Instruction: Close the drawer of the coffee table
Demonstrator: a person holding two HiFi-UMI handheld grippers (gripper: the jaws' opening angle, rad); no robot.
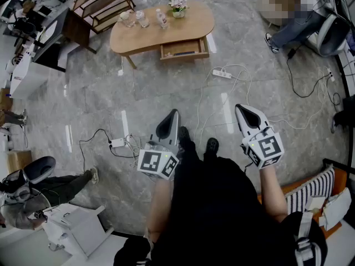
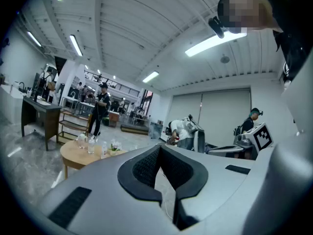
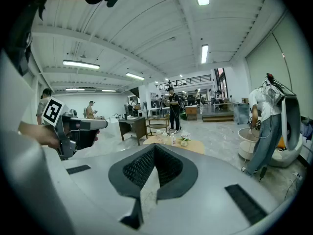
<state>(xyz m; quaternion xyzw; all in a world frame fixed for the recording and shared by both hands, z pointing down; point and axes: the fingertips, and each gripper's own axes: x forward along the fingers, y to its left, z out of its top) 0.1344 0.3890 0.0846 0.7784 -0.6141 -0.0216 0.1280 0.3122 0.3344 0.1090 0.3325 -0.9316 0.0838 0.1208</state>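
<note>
The oval wooden coffee table (image 1: 145,35) stands far ahead on the grey marble floor, with its drawer (image 1: 183,49) pulled out toward me. Glass bottles and a small flower pot (image 1: 178,6) sit on its top. My left gripper (image 1: 173,114) and right gripper (image 1: 239,109) are held side by side well short of the table, both shut with nothing between their jaws. In the left gripper view the table (image 2: 73,156) shows low at the left beyond the closed left gripper (image 2: 159,148). The right gripper view has the table (image 3: 194,146) straight ahead past the closed right gripper (image 3: 155,147).
A white power strip (image 1: 222,73) and loose cables lie on the floor between me and the table. A wooden shelf (image 1: 103,2) stands behind the table at left. One person sits at the top right (image 1: 294,22), another at the lower left (image 1: 34,196).
</note>
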